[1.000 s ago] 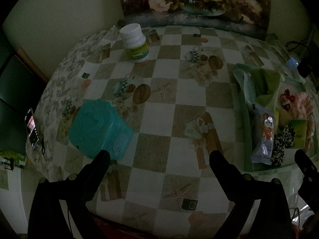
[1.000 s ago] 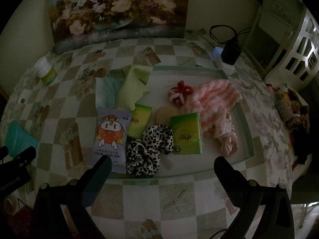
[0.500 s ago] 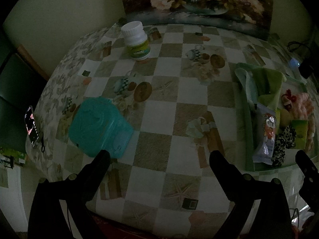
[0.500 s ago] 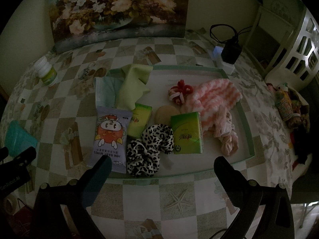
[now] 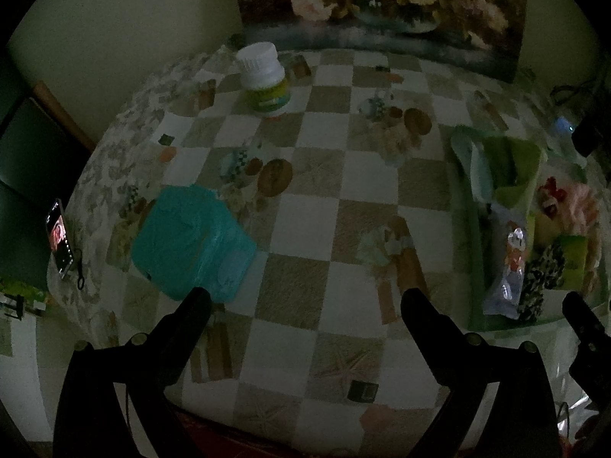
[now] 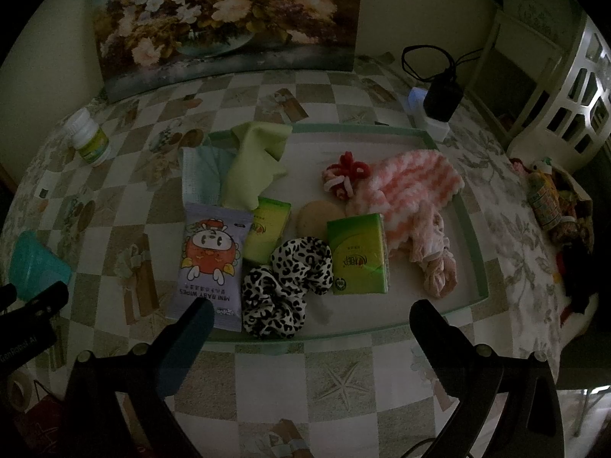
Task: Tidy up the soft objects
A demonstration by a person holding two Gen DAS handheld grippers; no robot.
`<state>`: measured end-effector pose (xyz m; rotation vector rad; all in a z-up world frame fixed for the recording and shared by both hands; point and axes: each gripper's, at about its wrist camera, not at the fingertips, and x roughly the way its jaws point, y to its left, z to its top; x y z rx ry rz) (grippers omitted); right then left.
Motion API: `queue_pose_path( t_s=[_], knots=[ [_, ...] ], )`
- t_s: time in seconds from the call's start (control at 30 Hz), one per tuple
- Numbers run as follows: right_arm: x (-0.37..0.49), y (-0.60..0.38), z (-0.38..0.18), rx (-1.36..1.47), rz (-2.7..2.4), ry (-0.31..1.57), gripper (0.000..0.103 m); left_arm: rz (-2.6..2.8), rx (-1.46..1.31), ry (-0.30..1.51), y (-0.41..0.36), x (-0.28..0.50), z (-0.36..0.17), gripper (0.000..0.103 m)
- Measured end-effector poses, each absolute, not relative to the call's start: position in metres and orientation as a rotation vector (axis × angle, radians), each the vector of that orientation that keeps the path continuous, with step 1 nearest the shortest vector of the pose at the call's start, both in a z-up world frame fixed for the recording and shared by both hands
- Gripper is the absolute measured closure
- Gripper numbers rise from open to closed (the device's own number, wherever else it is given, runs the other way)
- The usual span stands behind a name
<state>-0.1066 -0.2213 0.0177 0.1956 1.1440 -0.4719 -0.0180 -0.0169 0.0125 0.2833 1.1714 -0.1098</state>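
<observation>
A pale green-rimmed tray (image 6: 473, 229) holds soft items: a leopard scrunchie (image 6: 286, 286), a baby wipes pack (image 6: 210, 263), two green tissue packs (image 6: 359, 255), a green cloth (image 6: 256, 168), a face mask (image 6: 200, 171), a pink striped fluffy cloth (image 6: 412, 187), a red hair tie (image 6: 345, 175) and a pink scrunchie (image 6: 435, 263). My right gripper (image 6: 311, 315) hangs open over the tray's near edge, empty. A teal wipes pack (image 5: 191, 244) lies on the tablecloth by my open, empty left gripper (image 5: 303, 297). The tray (image 5: 473, 236) shows at the left wrist view's right.
A white pill bottle (image 5: 265, 80) stands at the table's back left. A flower painting (image 6: 229, 19) leans on the wall. A black charger with cable (image 6: 439, 95) sits behind the tray. A phone (image 5: 59, 240) lies at the table's left edge. A white lattice chair (image 6: 565, 87) stands right.
The left wrist view has drifted slightly, with the table contents shifting a little down and right. The right gripper and the tray items have barely moved.
</observation>
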Motion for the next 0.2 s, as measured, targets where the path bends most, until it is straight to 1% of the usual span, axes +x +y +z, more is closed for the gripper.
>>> queue_pose_path(
  t_s=[0.2],
  knots=[
    [-0.1063, -0.2219, 0.0180, 0.195, -0.471, 1.145, 0.000, -0.104, 0.267, 1.187, -0.0149, -0.0146, 0.0114, 0.003]
  ],
)
